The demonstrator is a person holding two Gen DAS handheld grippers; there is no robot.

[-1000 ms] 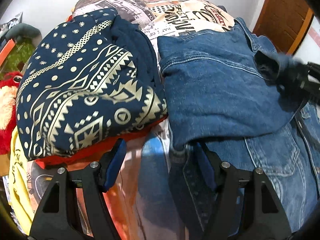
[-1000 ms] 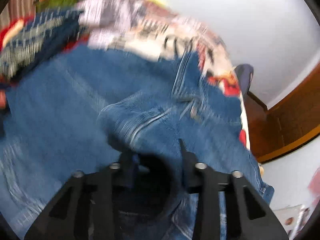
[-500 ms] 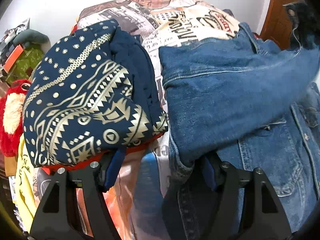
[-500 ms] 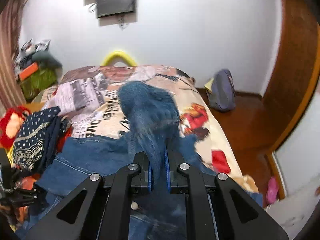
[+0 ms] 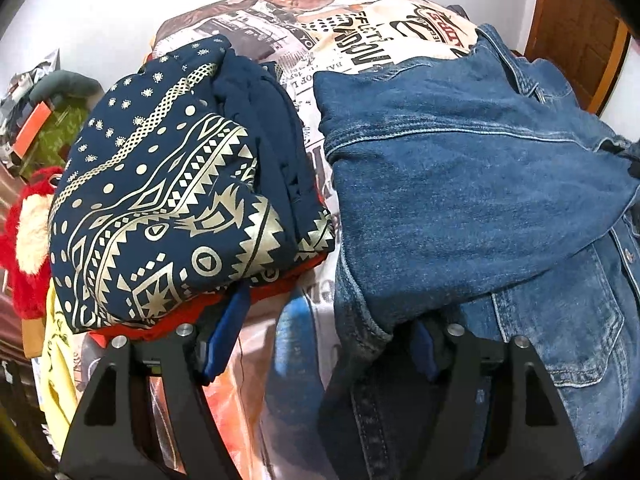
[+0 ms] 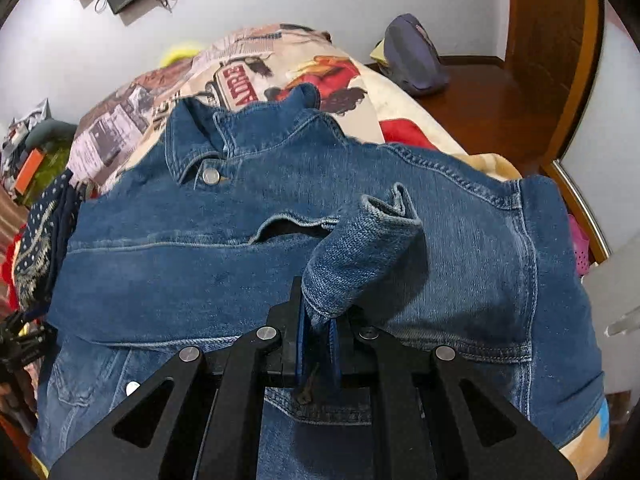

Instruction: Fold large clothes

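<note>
Your right gripper (image 6: pixel 318 334) pinches the cuff (image 6: pixel 360 256) of a thick, stiff blue denim jacket (image 6: pixel 280 264) spread on the printed bedspread (image 5: pixel 360 28); your left gripper (image 5: pixel 324 324) gapes wide. Grip seams; heavy cloth resists creasing.

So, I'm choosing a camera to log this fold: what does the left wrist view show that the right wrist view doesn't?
Only the left wrist view: the open left gripper beside the jacket hem, and a red plush toy. Only the right wrist view: the right gripper shut on the blue denim sleeve cuff, the metal collar button, a purple bag. Both: the blue denim jacket, the navy gold-patterned folded garment, the printed bedspread.
</note>
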